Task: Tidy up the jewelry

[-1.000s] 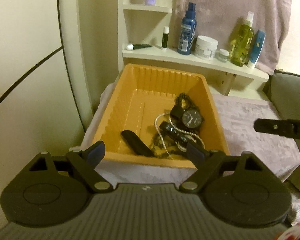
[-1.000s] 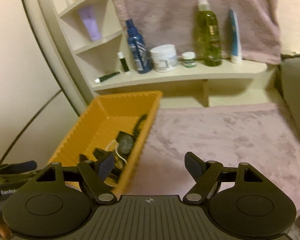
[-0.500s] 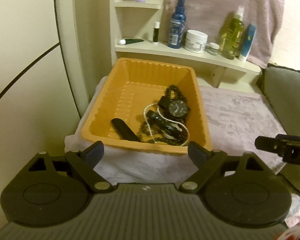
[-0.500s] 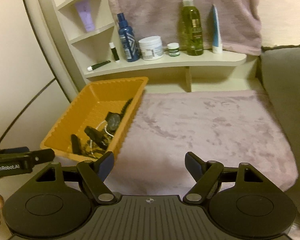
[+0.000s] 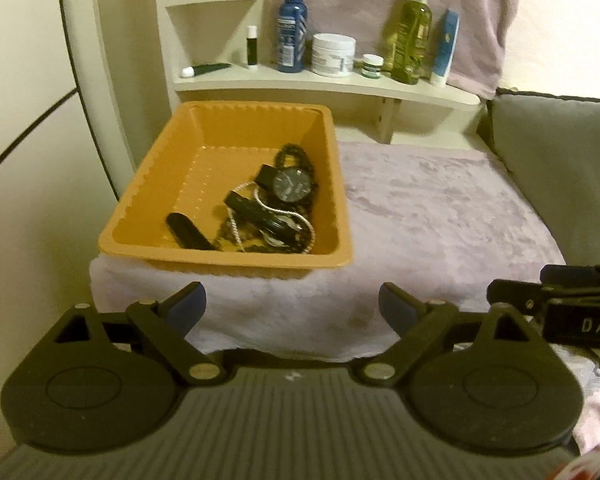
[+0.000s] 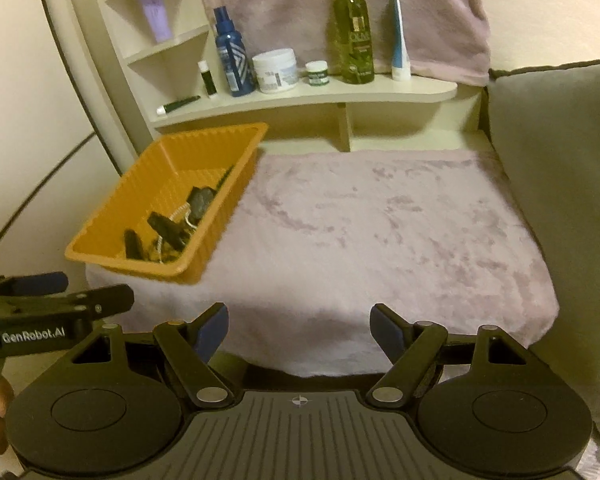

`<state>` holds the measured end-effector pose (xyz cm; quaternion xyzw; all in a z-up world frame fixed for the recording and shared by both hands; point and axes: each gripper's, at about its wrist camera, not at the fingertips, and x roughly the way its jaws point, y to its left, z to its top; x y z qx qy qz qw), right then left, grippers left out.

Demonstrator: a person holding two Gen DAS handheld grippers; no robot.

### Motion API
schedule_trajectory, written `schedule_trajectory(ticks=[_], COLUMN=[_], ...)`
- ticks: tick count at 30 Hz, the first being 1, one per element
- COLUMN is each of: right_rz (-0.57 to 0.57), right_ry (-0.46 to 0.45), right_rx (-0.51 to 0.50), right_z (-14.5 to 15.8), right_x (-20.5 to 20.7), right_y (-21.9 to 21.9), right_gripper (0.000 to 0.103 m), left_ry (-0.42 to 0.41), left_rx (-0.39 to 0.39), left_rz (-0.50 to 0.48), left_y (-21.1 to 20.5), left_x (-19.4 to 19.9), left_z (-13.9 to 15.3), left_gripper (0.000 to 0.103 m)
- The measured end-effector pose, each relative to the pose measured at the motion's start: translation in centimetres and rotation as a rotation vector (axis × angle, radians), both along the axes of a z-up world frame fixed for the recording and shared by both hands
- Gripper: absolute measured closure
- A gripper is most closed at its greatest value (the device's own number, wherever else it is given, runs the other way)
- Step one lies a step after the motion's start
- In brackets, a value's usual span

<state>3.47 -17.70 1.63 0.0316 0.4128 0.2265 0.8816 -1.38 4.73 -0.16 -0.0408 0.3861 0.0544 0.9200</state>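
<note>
An orange tray [image 5: 144, 192] sits on the left part of a pink fuzzy cloth [image 5: 440, 208]. Inside lie a black watch [image 5: 292, 185], a pearl strand [image 5: 260, 202], a dark bead string [image 5: 296, 152] and a black oblong piece [image 5: 188, 232], tangled at the near right. My left gripper [image 5: 292, 296] hovers before the cloth's front edge, short of the tray; its jaws are opening with nothing between them. My right gripper [image 6: 298, 314] is open and empty over the cloth's near edge, to the right of the tray [image 6: 220, 216]. Each gripper shows at the other view's edge.
A cream shelf [image 6: 308, 96] behind the tray carries bottles, jars and tubes. A pink towel [image 6: 300, 0] hangs behind it. A grey cushion [image 6: 560, 180] borders the cloth on the right. A curved cream panel [image 5: 100, 100] stands left of the tray.
Both grippers have drawn back from the tray, which now sits farther off in both views. The left jaws stand slightly wider. Nothing was picked up.
</note>
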Motion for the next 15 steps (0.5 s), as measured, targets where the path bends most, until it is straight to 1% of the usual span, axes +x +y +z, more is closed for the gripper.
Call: schedule_trajectory(ticks=[4, 15], right_rz=[-0.021, -0.031], right_ry=[0.013, 0.015], right_rx=[0.002, 0.009], right_z=[-0.44, -0.41], right_x=[0.23, 0.2], right_y=[-0.73, -0.76], right_gripper=[0.025, 0.025], left_ry=[0.002, 0.011], left_rx=[0.001, 0.004], left_rz=[-0.017, -0.014], left_y=[-0.67, -0.77], left_x=[0.09, 0.26], left_z=[-0.04, -0.23], left_gripper=[0.011, 0.011])
